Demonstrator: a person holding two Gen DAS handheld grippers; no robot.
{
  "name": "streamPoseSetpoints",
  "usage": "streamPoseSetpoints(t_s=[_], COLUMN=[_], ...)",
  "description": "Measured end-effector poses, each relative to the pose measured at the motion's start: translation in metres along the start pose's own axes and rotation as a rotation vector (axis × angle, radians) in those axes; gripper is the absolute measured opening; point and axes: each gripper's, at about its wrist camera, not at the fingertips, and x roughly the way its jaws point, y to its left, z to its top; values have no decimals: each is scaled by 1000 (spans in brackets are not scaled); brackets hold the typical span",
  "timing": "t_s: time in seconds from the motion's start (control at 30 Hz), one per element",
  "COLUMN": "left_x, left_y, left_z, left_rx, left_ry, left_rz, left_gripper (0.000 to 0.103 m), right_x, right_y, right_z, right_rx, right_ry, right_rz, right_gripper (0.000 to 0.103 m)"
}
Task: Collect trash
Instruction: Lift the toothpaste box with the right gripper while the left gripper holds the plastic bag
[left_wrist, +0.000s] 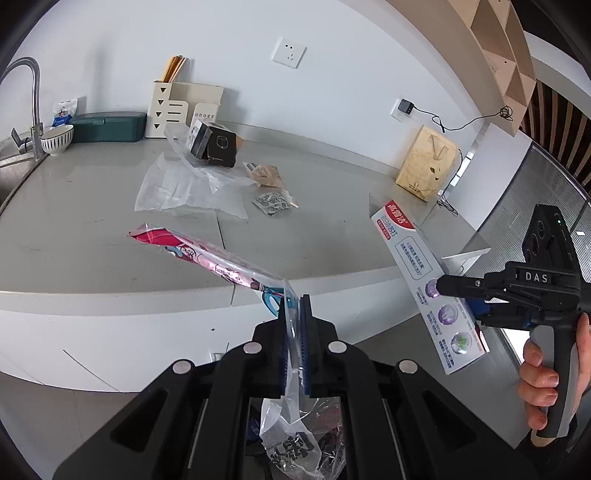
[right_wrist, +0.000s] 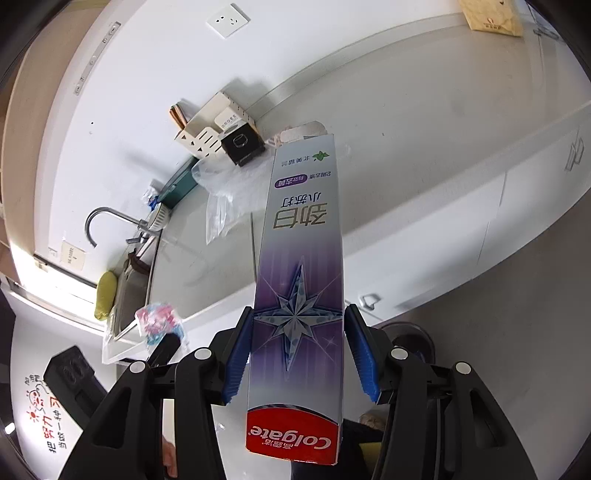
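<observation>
The left wrist camera is sitting just behind the left hand-held gripper (left_wrist: 295, 314), looking level across the worktop (left_wrist: 92, 236) toward the back wall, from off its front edge. The right wrist camera is riding behind the right hand-held gripper (right_wrist: 299, 350), rolled sideways and facing the same worktop from farther right. The 2 views are sharing the wall socket (left_wrist: 288, 52), the faucet (left_wrist: 27, 92), the black box (left_wrist: 214, 144) and the clear plastic bag (left_wrist: 184, 184).

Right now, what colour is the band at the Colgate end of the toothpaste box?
Red with white lettering on the toothpaste box, clearest in the right wrist view.
</observation>
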Motion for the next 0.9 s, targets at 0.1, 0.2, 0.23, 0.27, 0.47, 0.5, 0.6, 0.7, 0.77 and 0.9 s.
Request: streamPoseSetpoints(t_s=[0.1,0.2,0.23,0.27,0.47,0.5,0.6,0.7,0.77,0.9], left_x=[-1,4,6,8,30,35,52,73,87,121], left_y=[-10,-18,-21,-23,-31,-31,-31,-27,-22,-10], left_z=[-16,-32,-37,-43,-75,-80,-94,-111,-123,-149], left_rx=[10,18,18,19,41,46,65,77,80,74], left_ry=[17,39,48,57,108,118,145,175,203,269], left_rz=[-6,-8,-13,-18,-36,-42,-51,-57,-63,-54], left_gripper=[7,7,7,7,7,7,6,7,7,6], right_x=[-6,-9,-9,-7,2,6,22,45,61,97], right_y=[-11,-21,-26,-29,-50,-55,-70,-84,-93,-110], right_z=[-22,-42,-47,-54,-90,-95,-108,-116,-123,-136], right_rx=[0,-7,-4,-3,-28,-25,-23,-20,-17,5], right_ry=[-6,-12,-8,1,-3,-1,17,39,53,119], right_rz=[7,-14,-13,-17,-61,-69,-92,-116,-129,-128], right_gripper=[53,53,53,53,53,53,53,53,53,53])
